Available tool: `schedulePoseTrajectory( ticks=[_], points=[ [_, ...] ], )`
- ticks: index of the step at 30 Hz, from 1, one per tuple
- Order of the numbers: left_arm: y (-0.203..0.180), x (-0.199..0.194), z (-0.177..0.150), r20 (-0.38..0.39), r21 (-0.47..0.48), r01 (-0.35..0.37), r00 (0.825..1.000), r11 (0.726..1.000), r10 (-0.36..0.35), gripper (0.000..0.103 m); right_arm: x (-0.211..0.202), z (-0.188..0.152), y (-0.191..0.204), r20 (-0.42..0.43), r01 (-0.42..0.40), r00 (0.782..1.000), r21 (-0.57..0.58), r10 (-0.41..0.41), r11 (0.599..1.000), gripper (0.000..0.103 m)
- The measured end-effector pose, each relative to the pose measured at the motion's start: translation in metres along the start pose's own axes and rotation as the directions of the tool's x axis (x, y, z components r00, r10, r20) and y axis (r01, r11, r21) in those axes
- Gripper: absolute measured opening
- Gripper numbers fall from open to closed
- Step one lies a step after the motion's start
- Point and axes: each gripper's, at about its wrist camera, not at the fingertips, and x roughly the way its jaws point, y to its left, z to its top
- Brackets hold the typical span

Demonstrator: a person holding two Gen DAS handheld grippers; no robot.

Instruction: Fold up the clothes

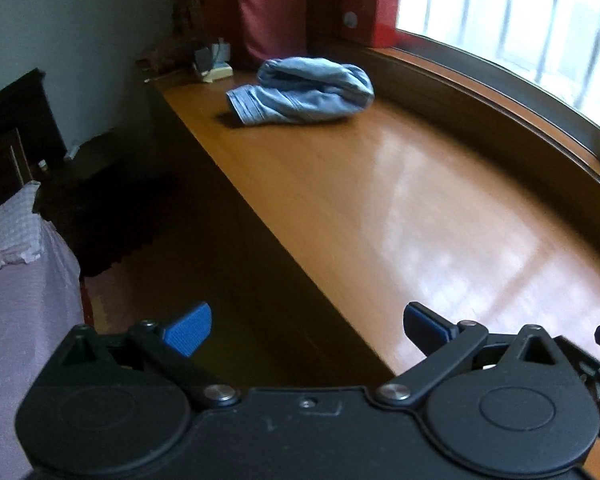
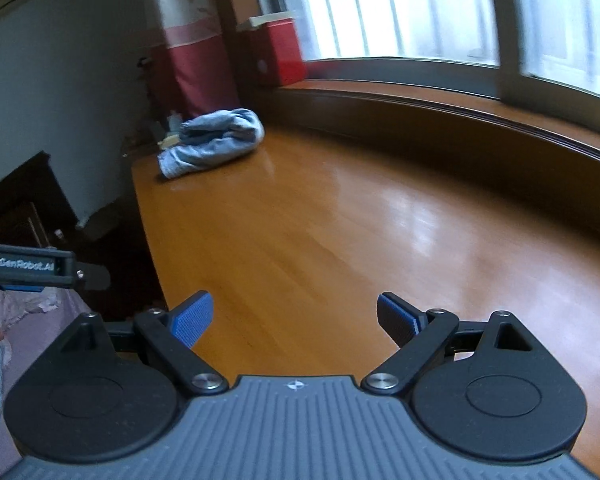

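Ribbed blue pads (image 2: 192,320), glossy wooden table (image 2: 320,240), seemingly denim bundle (image 2: 216,140) beyond.

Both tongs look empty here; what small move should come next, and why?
Probably bring both tongs forward toward the blue garment. It lies bunched at the far end of the wooden surface, near the red curtain, while the left tongs and right tongs are open, holding nothing, well short of it.

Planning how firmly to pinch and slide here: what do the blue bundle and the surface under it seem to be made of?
The blue garment looks like soft light-blue denim or heavy cotton: matte, thick rolled folds, a stitched band at one end. The tabletop looks like orange-brown wood or wood laminate with a glossy finish, as it mirrors the window light.
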Motion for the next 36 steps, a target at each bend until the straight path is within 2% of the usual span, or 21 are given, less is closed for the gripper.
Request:
schedulePoseTrajectory(
  ticks=[4, 10, 15, 20, 25, 31, 36],
  points=[
    [0.010, 0.033, 0.038, 0.036, -0.001, -0.040, 0.999, 0.999, 0.040, 0.103, 0.038, 0.021, 0.014, 0.030, -0.038, 0.999, -0.026, 0.039, 0.999, 0.091],
    [0.029, 0.098, 0.103, 0.019, 0.032, -0.084, 0.996, 0.996, 0.084, 0.103, 0.097, 0.055, 0.032, 0.030, -0.058, 0.998, 0.005, 0.058, 0.998, 0.092],
    [0.047, 0.149, 0.141, -0.015, 0.039, -0.084, 0.996, 0.996, 0.085, 0.103, 0.151, 0.081, 0.048, -0.029, -0.066, 0.997, 0.037, 0.067, 0.997, 0.092],
    [0.066, 0.191, 0.181, -0.018, 0.030, -0.051, 0.999, 0.998, 0.051, 0.103, 0.188, 0.103, 0.061, -0.063, -0.061, 0.996, 0.058, 0.065, 0.996, 0.092],
    [0.084, 0.239, 0.220, -0.034, 0.058, 0.028, 0.999, 0.998, -0.026, 0.103, 0.220, 0.120, 0.080, -0.061, 0.004, 0.998, 0.069, 0.001, 0.998, 0.092],
    [0.107, 0.301, 0.266, -0.087, 0.117, 0.150, 0.986, 0.982, -0.140, 0.103, 0.257, 0.143, 0.117, -0.039, 0.151, 0.988, 0.087, -0.148, 0.985, 0.092],
    [0.124, 0.342, 0.285, -0.186, 0.121, 0.245, 0.957, 0.962, -0.220, 0.103, 0.288, 0.174, 0.147, -0.049, 0.254, 0.967, 0.121, -0.249, 0.960, 0.092]
  ],
)
